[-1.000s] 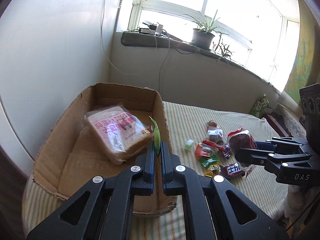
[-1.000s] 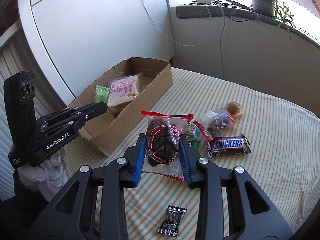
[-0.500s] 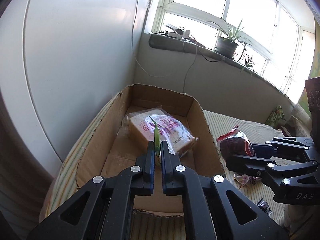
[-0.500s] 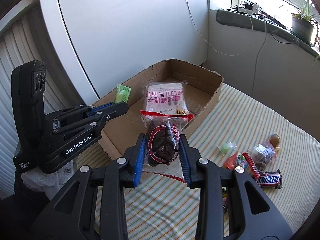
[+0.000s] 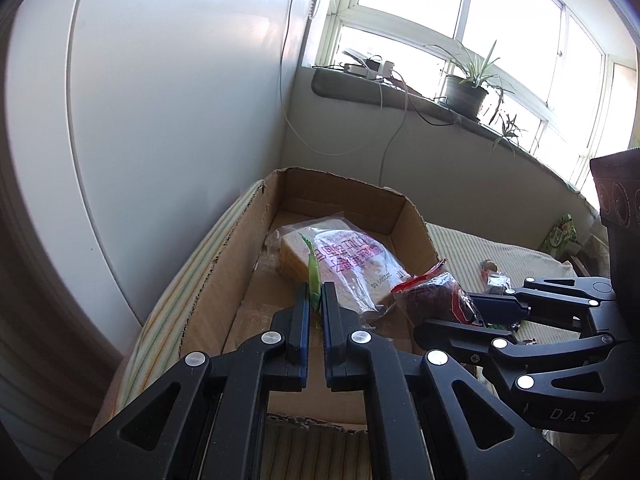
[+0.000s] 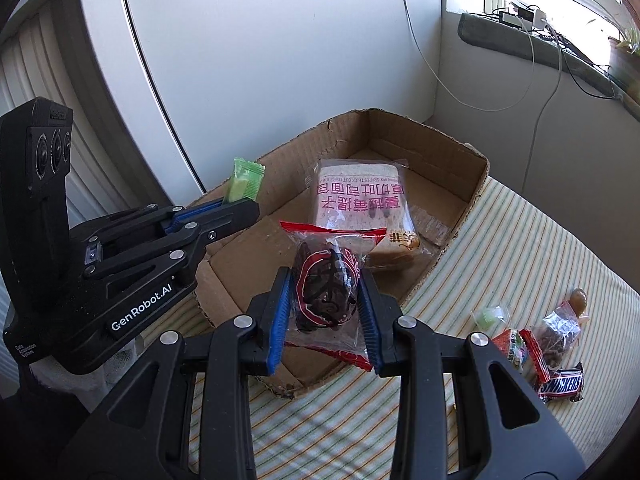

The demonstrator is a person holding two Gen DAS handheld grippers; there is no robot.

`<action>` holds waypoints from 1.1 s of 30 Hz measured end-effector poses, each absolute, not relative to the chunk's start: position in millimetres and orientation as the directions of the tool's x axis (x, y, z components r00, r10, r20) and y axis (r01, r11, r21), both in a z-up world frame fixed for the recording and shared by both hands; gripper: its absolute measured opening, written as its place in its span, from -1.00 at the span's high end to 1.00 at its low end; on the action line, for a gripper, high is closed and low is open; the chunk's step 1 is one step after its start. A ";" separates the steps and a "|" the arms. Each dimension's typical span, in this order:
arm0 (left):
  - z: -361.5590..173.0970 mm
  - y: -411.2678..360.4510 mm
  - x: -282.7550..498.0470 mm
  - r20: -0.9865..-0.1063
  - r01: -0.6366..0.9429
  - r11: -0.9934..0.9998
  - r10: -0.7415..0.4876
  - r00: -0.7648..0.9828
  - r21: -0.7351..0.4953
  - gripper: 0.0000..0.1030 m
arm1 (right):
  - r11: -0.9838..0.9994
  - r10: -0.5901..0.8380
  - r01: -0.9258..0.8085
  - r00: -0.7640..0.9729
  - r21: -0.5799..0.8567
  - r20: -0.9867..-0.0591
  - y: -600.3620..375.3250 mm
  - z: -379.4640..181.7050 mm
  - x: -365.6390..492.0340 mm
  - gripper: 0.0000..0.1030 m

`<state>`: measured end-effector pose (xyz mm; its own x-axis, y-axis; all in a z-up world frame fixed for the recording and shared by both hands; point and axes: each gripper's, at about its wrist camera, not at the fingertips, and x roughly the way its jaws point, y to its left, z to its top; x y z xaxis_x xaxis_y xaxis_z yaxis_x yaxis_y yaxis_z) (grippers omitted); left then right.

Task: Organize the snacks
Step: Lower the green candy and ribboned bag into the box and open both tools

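1. The left gripper (image 5: 315,308) pinches a thin green candy packet (image 5: 313,270) edge-on between its nearly closed fingers; in the right wrist view the same green candy packet (image 6: 245,181) stands upright out of the left gripper (image 6: 236,206), above the near-left part of the cardboard box (image 6: 476,184).
2. The right gripper (image 6: 325,300) clamps a clear, red-edged pastry bag (image 6: 326,284) with a dark bun inside, held over the box's near wall.
3. In the box lies a bagged toast loaf (image 6: 360,204) with pink lettering, just beyond both held snacks.
4. The box sits on a striped cloth (image 6: 520,264); to the right lie loose snacks, among them a Snickers bar (image 6: 560,386) and a small green candy (image 6: 488,316), well apart from the box.
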<state>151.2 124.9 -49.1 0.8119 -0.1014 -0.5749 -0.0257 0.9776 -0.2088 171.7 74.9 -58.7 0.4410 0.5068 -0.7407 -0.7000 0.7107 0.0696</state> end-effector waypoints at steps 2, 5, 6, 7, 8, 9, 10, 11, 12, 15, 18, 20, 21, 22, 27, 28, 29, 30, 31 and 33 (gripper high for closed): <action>-49.0 124.1 151.4 -0.575 -0.025 0.978 -0.101 0.812 -0.208 0.92 | 0.709 0.507 -0.702 0.439 0.069 -0.742 75.1 -59.0 172.1 0.34; -49.1 124.6 151.8 -0.575 -0.028 0.977 -0.101 0.812 -0.210 0.92 | 0.709 0.508 -0.702 0.440 0.068 -0.741 74.7 -58.9 171.6 0.34; -49.1 124.5 152.0 -0.575 -0.028 0.977 -0.100 0.812 -0.209 0.92 | 0.708 0.508 -0.703 0.440 0.068 -0.740 75.0 -58.7 171.6 0.34; -49.4 124.4 152.1 -0.576 -0.029 0.978 -0.098 0.812 -0.207 0.92 | 0.709 0.507 -0.702 0.441 0.068 -0.741 75.5 -58.9 171.8 0.34; -49.9 124.1 152.2 -0.577 -0.029 0.978 -0.097 0.811 -0.205 0.91 | 0.710 0.506 -0.701 0.442 0.066 -0.741 75.6 -58.9 171.8 0.34; -50.2 123.6 152.5 -0.579 -0.027 0.979 -0.098 0.810 -0.203 0.90 | 0.711 0.504 -0.700 0.445 0.063 -0.740 75.6 -58.2 171.5 0.34; -50.1 123.0 152.2 -0.578 -0.027 0.979 -0.096 0.810 -0.200 0.87 | 0.714 0.503 -0.698 0.450 0.061 -0.737 75.1 -57.8 171.6 0.32; -50.0 122.7 152.3 -0.579 -0.030 0.980 -0.092 0.810 -0.198 0.73 | 0.717 0.501 -0.694 0.453 0.060 -0.737 74.6 -57.0 172.0 0.31; -49.9 123.2 152.3 -0.578 -0.033 0.979 -0.091 0.811 -0.200 0.65 | 0.717 0.503 -0.694 0.452 0.065 -0.737 74.2 -56.8 172.6 0.31; -49.7 124.3 152.1 -0.578 -0.034 0.979 -0.092 0.811 -0.203 0.56 | 0.724 0.506 -0.686 0.458 0.072 -0.731 71.8 -55.1 173.3 0.17; -48.7 124.0 150.3 -0.573 -0.032 0.979 -0.093 0.814 -0.204 0.56 | 0.728 0.506 -0.682 0.467 0.068 -0.725 68.6 -53.2 172.5 0.13; -47.7 123.5 149.3 -0.569 -0.030 0.979 -0.093 0.817 -0.203 0.56 | 0.730 0.505 -0.680 0.470 0.068 -0.724 65.7 -52.3 171.7 0.13; -46.9 122.4 148.6 -0.567 -0.028 0.979 -0.094 0.818 -0.201 0.56 | 0.731 0.505 -0.679 0.472 0.068 -0.723 64.1 -51.9 170.9 0.13; -46.0 121.6 148.5 -0.566 -0.024 0.979 -0.096 0.819 -0.201 0.56 | 0.732 0.504 -0.678 0.474 0.066 -0.722 61.4 -51.2 170.4 0.13; -40.7 110.1 142.8 -0.554 0.005 0.980 -0.116 0.824 -0.199 0.56 | 0.745 0.493 -0.664 0.485 0.062 -0.722 38.9 -46.9 169.8 0.13; -39.3 106.6 141.4 -0.549 0.016 0.980 -0.124 0.826 -0.197 0.56 | 0.750 0.489 -0.659 0.489 0.061 -0.722 32.2 -45.6 169.6 0.13; -37.8 102.4 139.7 -0.545 0.028 0.981 -0.131 0.828 -0.193 0.56 | 0.754 0.487 -0.654 0.494 0.061 -0.721 25.0 -44.2 169.1 0.13; -36.5 97.6 138.0 -0.542 0.039 0.981 -0.137 0.829 -0.189 0.56 | 0.759 0.483 -0.648 0.498 0.061 -0.720 16.6 -43.1 169.0 0.13; -35.9 93.0 137.1 -0.540 0.053 0.981 -0.147 0.828 -0.187 0.56 | 0.767 0.477 -0.639 0.505 0.060 -0.719 7.9 -42.3 169.0 0.13; -35.6 82.3 135.6 -0.544 0.075 0.981 -0.163 0.823 -0.181 0.56 | 0.784 0.461 -0.618 0.516 0.058 -0.722 -9.5 -41.9 169.3 0.13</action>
<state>135.6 82.3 -35.6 0.8230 -0.1630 -0.5441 0.0747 0.9807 -0.1808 169.3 -9.5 -41.9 0.5160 0.4608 -0.7220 -0.6185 0.7837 0.0581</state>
